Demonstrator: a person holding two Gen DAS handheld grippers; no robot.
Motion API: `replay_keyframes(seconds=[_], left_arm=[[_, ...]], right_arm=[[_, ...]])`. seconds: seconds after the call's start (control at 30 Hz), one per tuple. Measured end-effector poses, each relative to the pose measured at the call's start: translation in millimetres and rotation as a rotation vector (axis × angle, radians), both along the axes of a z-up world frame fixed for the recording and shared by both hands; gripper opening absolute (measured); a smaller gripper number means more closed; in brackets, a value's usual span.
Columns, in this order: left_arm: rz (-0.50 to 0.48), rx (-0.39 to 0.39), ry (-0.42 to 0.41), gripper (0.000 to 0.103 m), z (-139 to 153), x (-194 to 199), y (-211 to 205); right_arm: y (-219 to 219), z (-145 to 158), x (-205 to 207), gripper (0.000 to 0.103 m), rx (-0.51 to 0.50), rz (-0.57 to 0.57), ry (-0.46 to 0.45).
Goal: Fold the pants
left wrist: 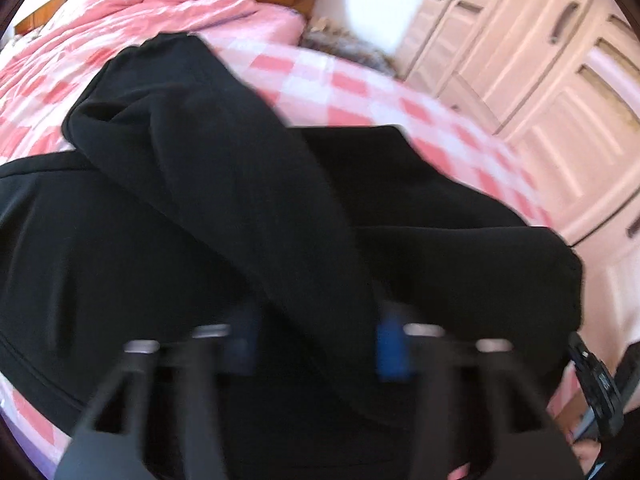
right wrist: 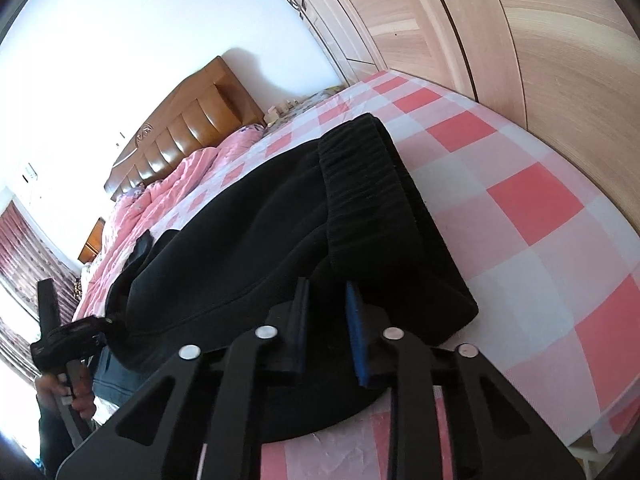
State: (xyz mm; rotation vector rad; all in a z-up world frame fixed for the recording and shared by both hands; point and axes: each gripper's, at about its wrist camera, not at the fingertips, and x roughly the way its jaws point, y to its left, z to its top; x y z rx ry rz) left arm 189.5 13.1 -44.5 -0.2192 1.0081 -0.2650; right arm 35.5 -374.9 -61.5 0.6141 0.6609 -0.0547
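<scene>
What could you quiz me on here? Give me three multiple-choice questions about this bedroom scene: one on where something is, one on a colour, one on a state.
1. Where do the pants lie?
A. On the checked bed sheet
B. On the floor
C. On a hanger on the wardrobe

2. What colour are the pants?
A. Pink
B. Black
C. Blue denim

3. How do the right gripper's jaws stand?
A. Wide apart over bare sheet
B. Clamped on a pillow
C. Close together, with pants cloth between them

Answers:
1. A: the black pants are spread over the pink-and-white checked bed sheet.
2. B: the cloth is plain black in both views.
3. C: in the right wrist view, the right gripper has only a narrow gap between its blue pads, and black cloth fills it.
</scene>
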Motion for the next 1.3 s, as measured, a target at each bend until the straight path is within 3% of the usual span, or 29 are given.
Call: replay_keyframes(seconds=[0.03,0.07,0.17,0.33,0.43,0.63,0.77,0.93,1.03,1.17,1.3], left_arm=[[-0.005,-0.012,-0.022,0.023,4,-3,3],[-0.004,-0.011,-0.057,0.022,9,-8,5],[-0.015,-0.051,-0.209,0.021,38,-36,19],[-0.069,-0.041,-0.302,0.021,60,-74,25],[-0.085,-0.044,-0.299,0.021,53,-90,31],[-0.106,0.044,-0.236,0.021,9,-100,29],[-0.127,0.079,-0.233,0.021,-5,-99,27],[-0.128,0.061,-0.281,0.021,12,-106,27],[-0.137,0.086,-0.244,0.021,-1,-101,24],[-0.148,0.109,-0.216,0.024,-14,-100,19],[-0.144,0.081,-0.187,0.032,-20,-97,22]], right_arm=[[1,2,-2,0.015,0.002,0.000,-0.010],[1,6,-5,0.015,-0.002,0.002,-0.028],[7,20,-11,0.013,-0.032,0.012,-0.077],[14,44,-32,0.013,-0.059,0.008,-0.134],[15,39,-41,0.013,-0.059,0.008,-0.110],[12,-4,-49,0.013,-0.016,0.002,-0.006],[14,9,-52,0.013,-0.029,-0.005,-0.034],[11,22,-58,0.013,-0.079,-0.025,-0.053],[6,9,-56,0.014,-0.063,-0.026,-0.009],[13,18,-57,0.014,-0.127,-0.010,-0.010],[21,21,-55,0.014,-0.120,0.031,-0.001]])
